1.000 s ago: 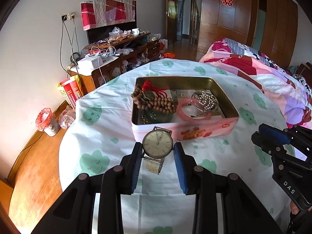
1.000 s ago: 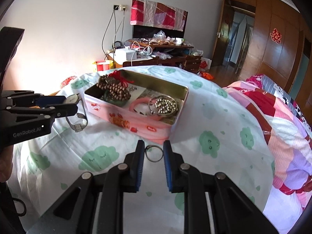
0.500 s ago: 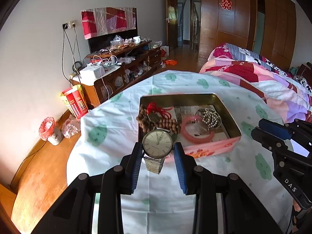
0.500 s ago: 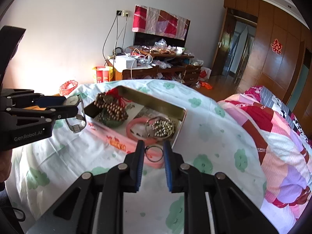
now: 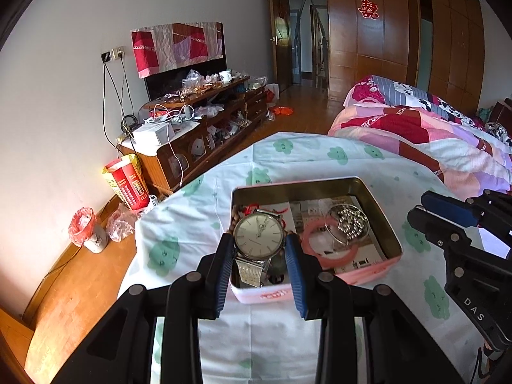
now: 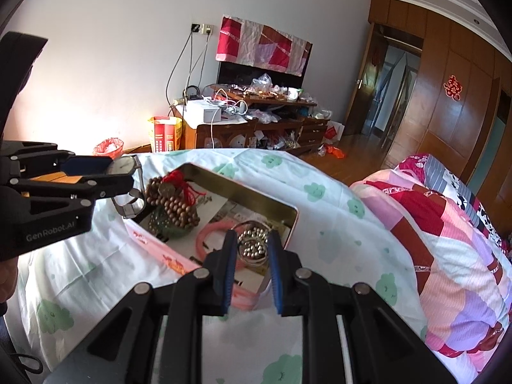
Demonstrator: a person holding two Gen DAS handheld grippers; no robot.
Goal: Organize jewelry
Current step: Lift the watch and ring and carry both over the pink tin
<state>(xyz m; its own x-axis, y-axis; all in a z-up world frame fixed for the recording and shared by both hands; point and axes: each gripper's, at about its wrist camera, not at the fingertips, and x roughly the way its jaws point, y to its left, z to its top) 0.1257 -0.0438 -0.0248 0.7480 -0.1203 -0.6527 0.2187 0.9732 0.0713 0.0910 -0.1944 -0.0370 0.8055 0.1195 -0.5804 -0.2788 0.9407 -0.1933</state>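
**Left wrist view: a watch and a ring held over a jewelry tin**

Left gripper [image 5: 260, 249] pinches a silver wristwatch [image 5: 259, 236] by the sides of its case, above the near left corner of the open pink tin [image 5: 388, 233]. Inside lie wooden beads [image 6: 174, 203], a pink bangle [image 5: 336, 257] and a coil of silver beads [image 5: 350, 222].

From the right wrist view, the right gripper [image 6: 252, 254] hangs over the tin's near right end, blue pads close together on a thin ring [image 6: 252, 257], hard to pick out against the silver beads.

Green-patterned cloth [image 5: 198, 224] lies bare around the tin. A patchwork quilt [image 6: 448, 240] crowds the right side. A cluttered wooden cabinet [image 5: 204, 128] stands against the far wall.
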